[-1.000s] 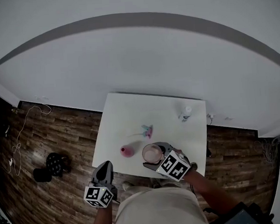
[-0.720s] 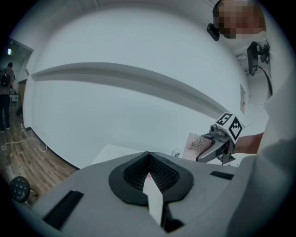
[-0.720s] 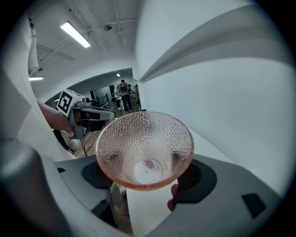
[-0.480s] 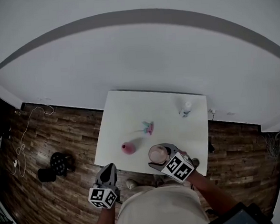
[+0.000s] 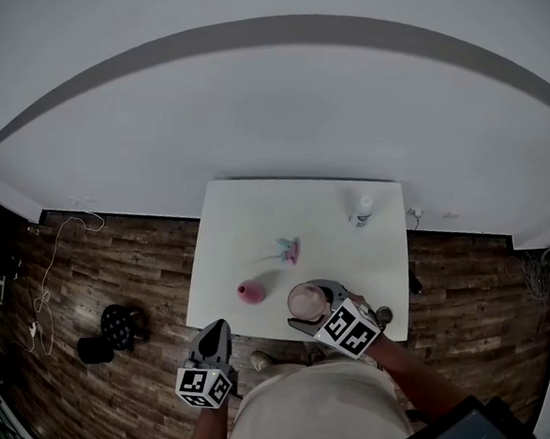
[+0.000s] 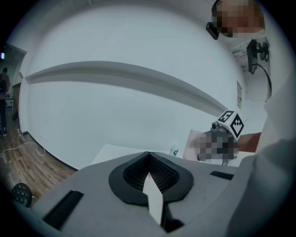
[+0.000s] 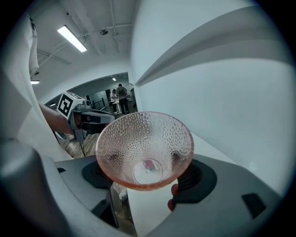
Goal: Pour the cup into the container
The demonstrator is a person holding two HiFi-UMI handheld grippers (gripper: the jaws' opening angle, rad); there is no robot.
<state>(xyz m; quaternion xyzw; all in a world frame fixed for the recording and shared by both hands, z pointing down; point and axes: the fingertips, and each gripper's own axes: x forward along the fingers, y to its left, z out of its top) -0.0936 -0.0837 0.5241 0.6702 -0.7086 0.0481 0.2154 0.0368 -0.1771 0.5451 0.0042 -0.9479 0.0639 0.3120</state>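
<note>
A pink dimpled translucent cup (image 5: 302, 300) hangs over the table's near edge, with my right gripper (image 5: 311, 305) shut on it. In the right gripper view the cup (image 7: 144, 150) turns its mouth to the camera, and the right gripper (image 7: 147, 178) clamps its base from both sides. A small reddish bit lies at the cup's bottom. A small pink container (image 5: 251, 291) stands on the white table (image 5: 238, 226), left of the cup. My left gripper (image 5: 212, 333) hangs off the table's near left corner, shut and empty, its jaws (image 6: 148, 159) together.
A white bottle (image 5: 361, 209) stands at the table's far right. A small pink and teal object (image 5: 289, 251) lies mid-table. A dark round thing (image 5: 116, 323) and a cable (image 5: 48, 267) lie on the wood floor to the left. A white wall runs behind the table.
The right gripper and the cup have drifted slightly right along the table's near edge. The left gripper stays shut in nearly the same place.
</note>
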